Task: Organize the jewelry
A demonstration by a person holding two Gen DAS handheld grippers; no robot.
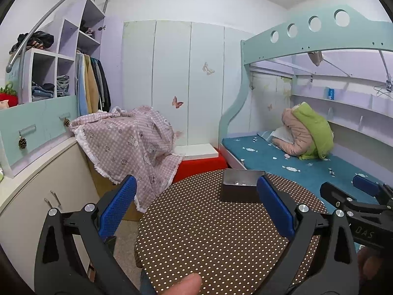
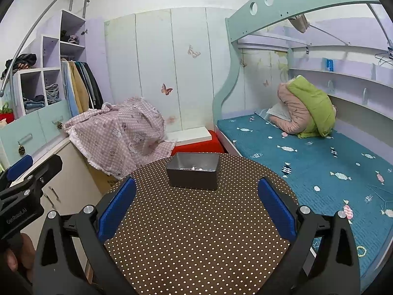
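Jewelry (image 2: 194,168), small pale pieces, lay inside a dark metal box (image 2: 193,174) at the far edge of the round polka-dot table (image 2: 196,233), whose near surface stood bare. A blue bed (image 2: 319,162) flanked the right. Both the left gripper (image 1: 196,211) and right gripper (image 2: 196,209) hovered near, fingers spread wide, holding nothing.

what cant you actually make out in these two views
- Small pale pieces in the grey box: too small to identify, right wrist view.
- Box contents, left wrist view: the near wall hides most.
- Round table: near edge hidden by both open grippers, left and right.
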